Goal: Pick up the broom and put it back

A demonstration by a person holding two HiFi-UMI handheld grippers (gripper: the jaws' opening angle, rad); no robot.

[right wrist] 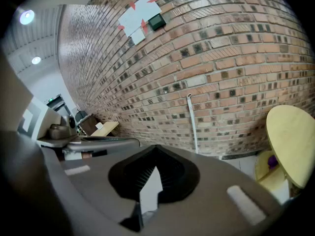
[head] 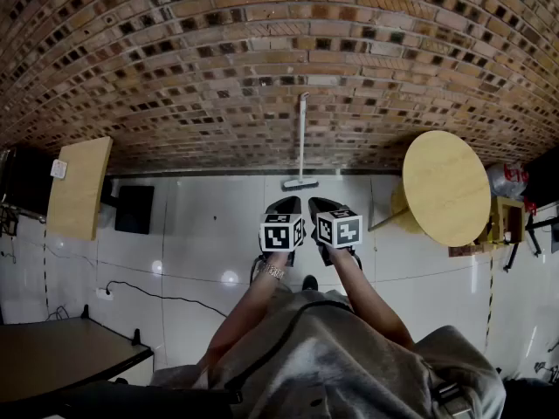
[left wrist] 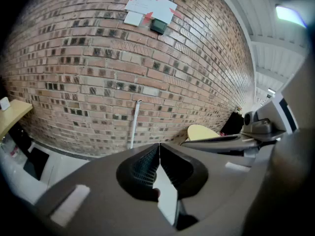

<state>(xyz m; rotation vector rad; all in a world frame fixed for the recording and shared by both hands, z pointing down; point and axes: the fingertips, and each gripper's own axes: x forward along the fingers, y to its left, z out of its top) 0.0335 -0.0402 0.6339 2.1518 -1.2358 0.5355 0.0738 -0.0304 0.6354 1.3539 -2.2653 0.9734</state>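
Looking down, we held the left gripper (head: 286, 202) and the right gripper (head: 320, 204) side by side above the floor (head: 210, 225), each with jaws pressed together on nothing. The broom (head: 301, 138) stood well ahead, upright against the brick wall (head: 175, 68), its head apparently on the floor.

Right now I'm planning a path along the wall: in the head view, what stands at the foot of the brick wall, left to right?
rectangular wooden table → black box → broom → round yellow table
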